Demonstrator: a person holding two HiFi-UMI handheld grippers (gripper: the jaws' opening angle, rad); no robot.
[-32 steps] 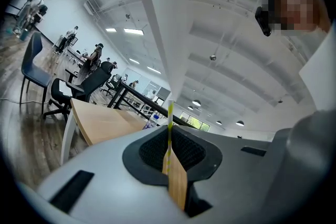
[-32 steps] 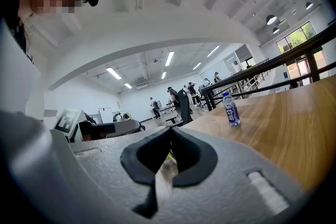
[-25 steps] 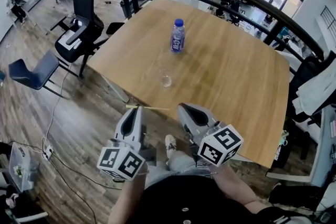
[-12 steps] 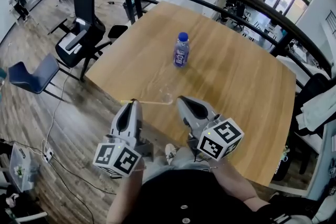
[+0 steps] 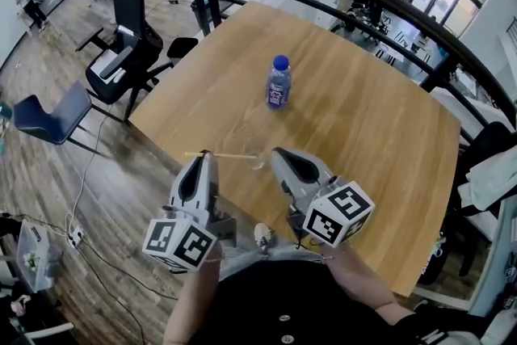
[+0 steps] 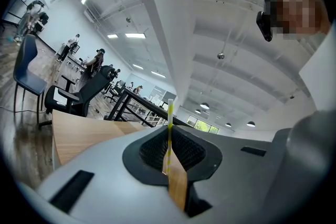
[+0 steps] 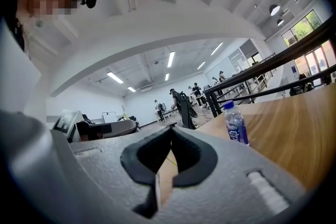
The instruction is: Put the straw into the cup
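Cup (image 5: 257, 161): clear, so faint against the table (image 5: 363, 133) that I cannot trace its rim. Straw (image 5: 234, 156): the stretch pinched in the left gripper (image 5: 207, 158) is covered by its jaws. Bottle (image 5: 279, 82): label print too small for me to read.

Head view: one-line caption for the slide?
Left gripper pinches the straw level at the table edge, its tip by the clear cup; right gripper empty alongside; bottle upright beyond.
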